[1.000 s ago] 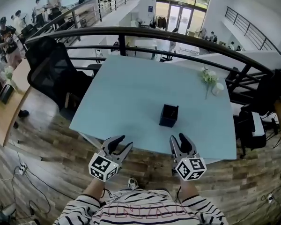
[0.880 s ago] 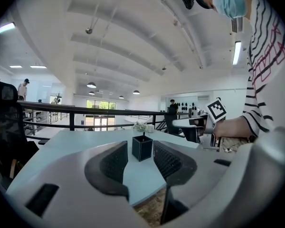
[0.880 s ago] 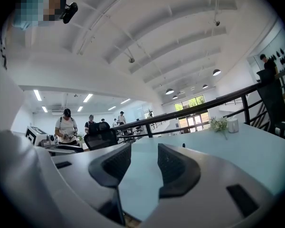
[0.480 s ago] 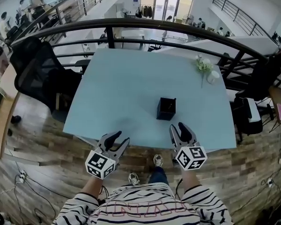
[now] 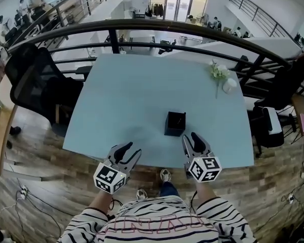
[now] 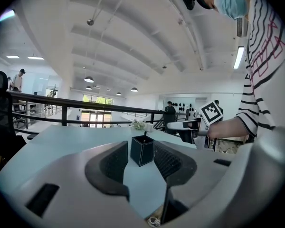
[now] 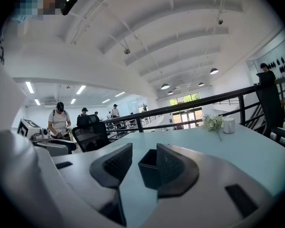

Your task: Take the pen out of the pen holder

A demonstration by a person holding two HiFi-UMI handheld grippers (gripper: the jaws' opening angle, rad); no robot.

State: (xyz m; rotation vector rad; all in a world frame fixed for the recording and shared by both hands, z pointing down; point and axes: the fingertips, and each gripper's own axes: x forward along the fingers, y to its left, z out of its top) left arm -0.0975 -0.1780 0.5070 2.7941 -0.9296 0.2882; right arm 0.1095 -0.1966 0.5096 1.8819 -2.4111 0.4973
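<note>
Two grippers: both short of the target, neither holding anything.
Left gripper (image 5: 129, 150): jaws wide apart, empty; ribbed dark pads in smooth grey shells.
Pen holder (image 5: 175, 124): square black box with an open top, ahead of both pairs of jaws, untouched, upright on a smooth pale blue table (image 5: 131, 90).
Pen (image 6: 144, 134): thin dark stick inside the holder, tip just above the rim.
Right gripper (image 5: 191, 138): jaws apart but closing, nothing between them; holder just beyond the tips.
Progress: approach only; grasp and lift-out not yet done.
</note>
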